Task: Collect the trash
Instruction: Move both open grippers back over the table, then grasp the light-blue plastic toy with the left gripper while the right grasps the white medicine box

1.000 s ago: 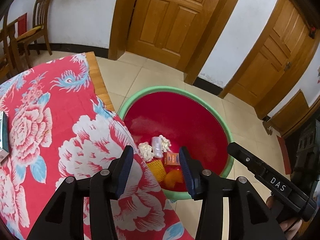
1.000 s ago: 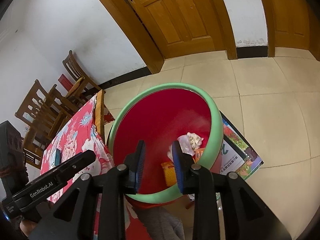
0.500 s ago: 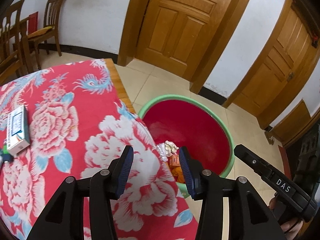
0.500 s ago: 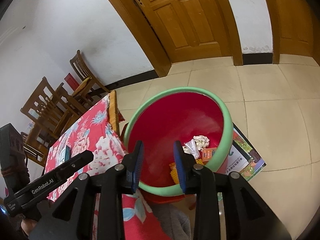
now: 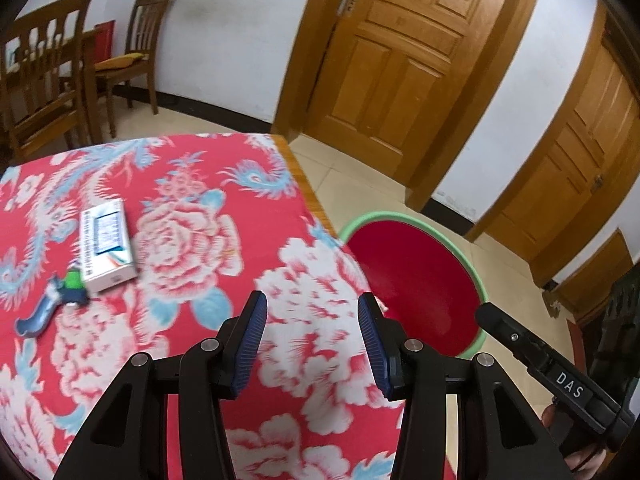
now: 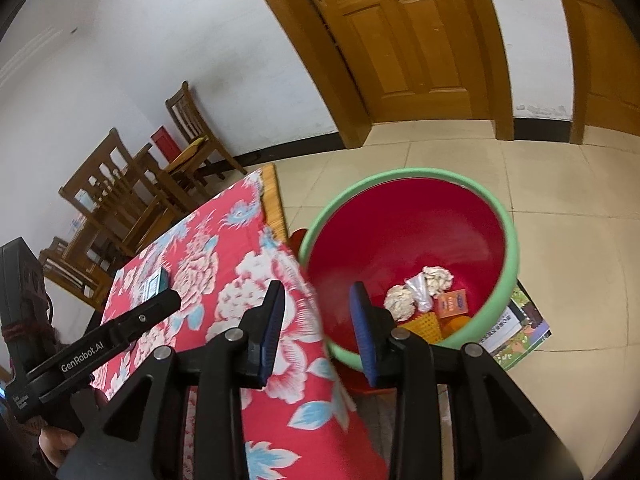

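Right now we carry nothing: our left hand-held gripper (image 5: 308, 340) hangs over the desk (image 5: 192, 240) with its jaws wide apart and empty, and our right hand-held gripper (image 6: 316, 328) is likewise spread and empty above the desk's edge beside the basin (image 6: 508, 232). What remains to collect lies on the cloth to the left: a white carton (image 5: 105, 245) and, touching its near end, a small blue-and-green wrapper (image 5: 56, 300). We judge the carton light and stiff, best pinched across its narrow sides; the wrapper looks soft and crushable. Motion blur hides the wrapper's exact shape. Crumpled tissues (image 6: 416, 292) and an orange box (image 6: 452, 303) already sit in the basin.
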`<state>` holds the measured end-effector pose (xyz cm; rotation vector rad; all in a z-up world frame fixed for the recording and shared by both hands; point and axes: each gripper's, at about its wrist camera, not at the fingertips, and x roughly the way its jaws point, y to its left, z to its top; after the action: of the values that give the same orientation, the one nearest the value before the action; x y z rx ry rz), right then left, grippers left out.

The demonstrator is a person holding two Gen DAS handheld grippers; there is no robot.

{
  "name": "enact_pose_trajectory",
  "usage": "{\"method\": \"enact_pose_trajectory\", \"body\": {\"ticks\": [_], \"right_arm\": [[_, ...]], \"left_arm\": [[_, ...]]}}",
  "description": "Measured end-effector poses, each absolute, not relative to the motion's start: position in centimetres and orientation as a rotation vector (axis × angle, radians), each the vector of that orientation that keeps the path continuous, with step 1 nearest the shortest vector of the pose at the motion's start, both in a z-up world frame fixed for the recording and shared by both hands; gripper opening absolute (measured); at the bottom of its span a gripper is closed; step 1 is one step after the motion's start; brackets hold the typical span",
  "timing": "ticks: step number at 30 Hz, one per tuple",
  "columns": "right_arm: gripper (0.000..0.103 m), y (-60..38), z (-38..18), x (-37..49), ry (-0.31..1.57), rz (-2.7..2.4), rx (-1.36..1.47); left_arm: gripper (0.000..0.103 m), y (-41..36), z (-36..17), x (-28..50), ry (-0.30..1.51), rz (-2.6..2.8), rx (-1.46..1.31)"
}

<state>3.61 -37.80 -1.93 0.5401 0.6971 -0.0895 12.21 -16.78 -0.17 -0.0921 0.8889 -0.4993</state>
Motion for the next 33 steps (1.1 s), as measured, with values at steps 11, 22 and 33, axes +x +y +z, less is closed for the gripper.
{"method": "enact_pose_trajectory", "body": {"ticks": [11, 22, 33], "right_arm": [[0.038, -33.2, -1.4, 4.9, 0.729, -0.021, 0.472], [0.038, -28.3, -0.6, 6.3, 0.75, 0.048, 0.409], [0.043, -24.3, -0.7, 7.7, 0.781, 0.08, 0.355]], "left_arm": [[0.049, -9.9, -0.2, 12.3, 0.863, -0.373, -0.125], [0.049, -2.8, -0.4, 12.6, 0.84, -0.231, -0.141], [0.054, 1.9, -2.1, 14.2, 0.869, -0.143, -0.089]]}}
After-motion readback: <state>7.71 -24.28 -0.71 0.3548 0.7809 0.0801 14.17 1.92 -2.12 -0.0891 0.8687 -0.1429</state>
